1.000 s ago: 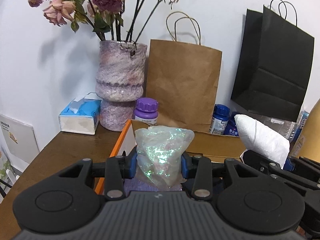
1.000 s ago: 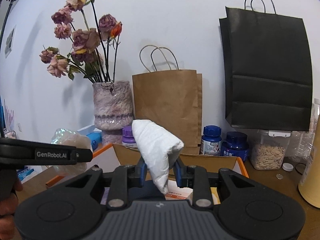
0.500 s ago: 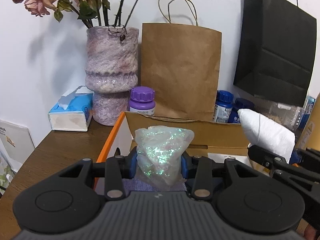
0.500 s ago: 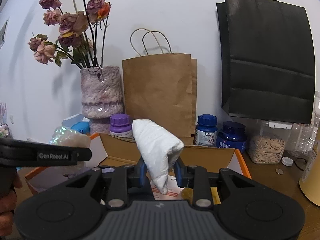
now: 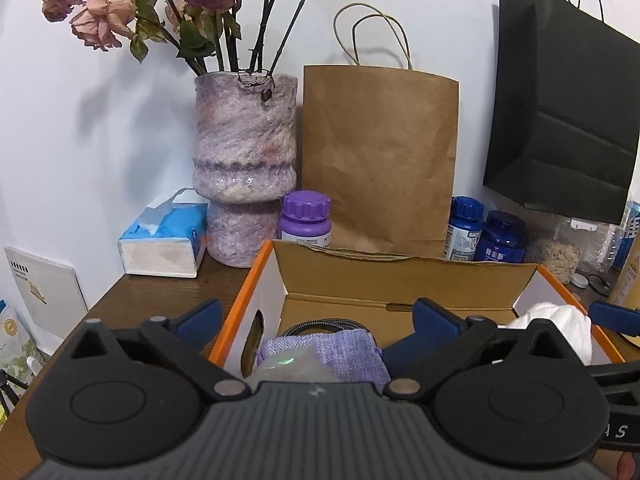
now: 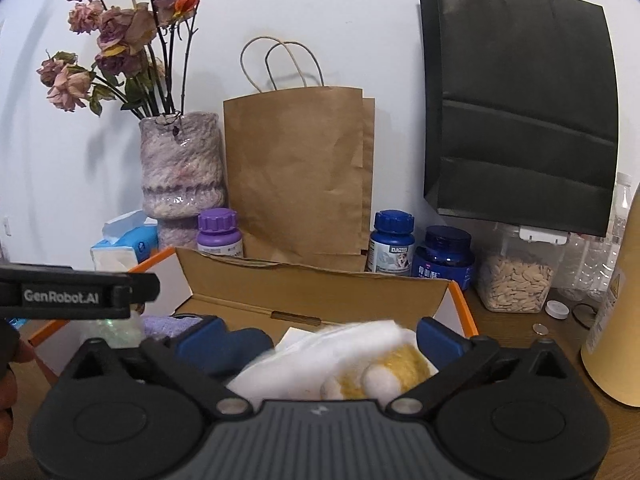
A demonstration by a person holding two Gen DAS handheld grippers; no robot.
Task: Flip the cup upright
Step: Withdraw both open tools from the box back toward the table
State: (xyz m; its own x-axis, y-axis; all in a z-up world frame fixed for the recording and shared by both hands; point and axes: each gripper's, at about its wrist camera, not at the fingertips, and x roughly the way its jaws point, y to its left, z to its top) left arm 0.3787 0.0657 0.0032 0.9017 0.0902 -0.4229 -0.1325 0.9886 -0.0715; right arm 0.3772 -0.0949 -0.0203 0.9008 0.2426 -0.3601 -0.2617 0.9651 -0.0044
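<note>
1. Opening wide over a cardboard box (image 5: 400, 276), the left gripper (image 5: 318, 316) has its blue fingers (image 5: 200, 316) spread to either side, pressing on nothing.
2. Below and between those fingers, a shimmering plastic packet (image 5: 288, 364) lies inside the box against a purple cloth pouch (image 5: 344, 352), clear of both pads.
3. The right gripper (image 6: 326, 338) is opening too, its fingers (image 6: 440, 340) standing far apart.
4. A white crumpled bundle (image 6: 332, 352) sits in the box between the right fingers, blurred, with a yellowish lump (image 6: 380, 376) just beside it. Neither pad touches it.
5. From the left wrist view the same white bundle shows at the right end of the box, well apart from the packet.
6. Whether either of these wrapped things is the cup, or which way up it lies, I cannot tell.
7. The box rests on a brown wooden desk (image 5: 160, 296), its orange-edged flaps standing open.
8. Behind the box, against the white wall, stand a mottled purple vase (image 5: 244, 160) of dried roses, a tissue box (image 5: 164, 240), a purple-capped bottle (image 5: 306, 220), a brown paper bag (image 5: 380, 152), two blue bottles (image 5: 464, 228) and a black paper bag (image 5: 560, 120).
9. A clear jar of seeds (image 6: 516, 276) stands on the desk to the right of the blue bottles.
</note>
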